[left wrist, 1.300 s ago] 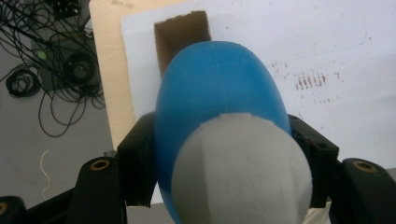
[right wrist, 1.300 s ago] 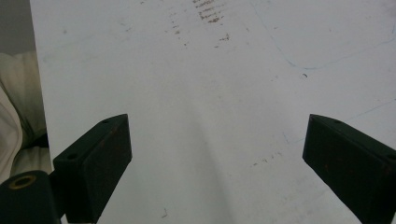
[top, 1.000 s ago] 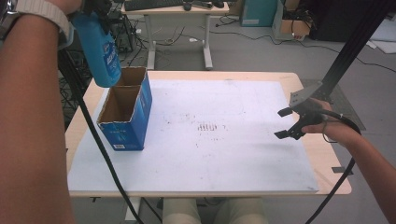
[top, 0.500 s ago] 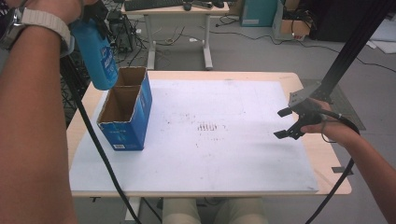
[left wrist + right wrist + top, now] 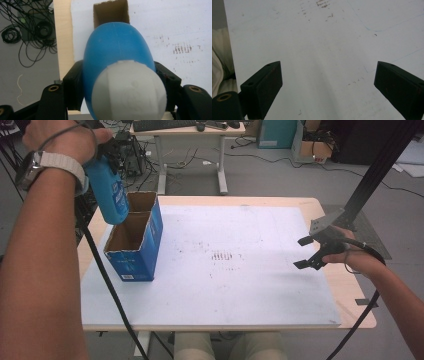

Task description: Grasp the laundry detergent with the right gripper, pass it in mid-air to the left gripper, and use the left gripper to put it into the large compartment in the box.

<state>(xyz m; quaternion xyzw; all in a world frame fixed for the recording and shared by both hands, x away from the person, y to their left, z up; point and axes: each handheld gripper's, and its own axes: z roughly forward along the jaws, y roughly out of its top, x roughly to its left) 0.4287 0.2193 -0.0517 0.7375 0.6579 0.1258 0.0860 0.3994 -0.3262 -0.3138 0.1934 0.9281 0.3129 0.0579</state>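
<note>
Blue plastic bottle [image 5: 109, 195], clenched in the left gripper's [image 5: 102, 157] fingers, hangs over the open blue cardboard box [image 5: 135, 242] at the surface's left. Next, probably: lowering it straight in. Right gripper [image 5: 312, 252] fingers released.

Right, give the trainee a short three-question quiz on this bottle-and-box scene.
1. True or false: the left gripper is shut on the blue bottle.
2. How does the right gripper stand? A) shut on a cloth B) open with nothing between its pads C) shut on the box
3. Fill in: the cardboard box on the white mat has ___ open compartments.

Key
1. True: its pads press the bottle's sides, and the bottle hangs bottom-down over the box.
2. B: it hovers open near the mat's right edge.
3. Two, side by side; no contents can be seen inside.
</note>
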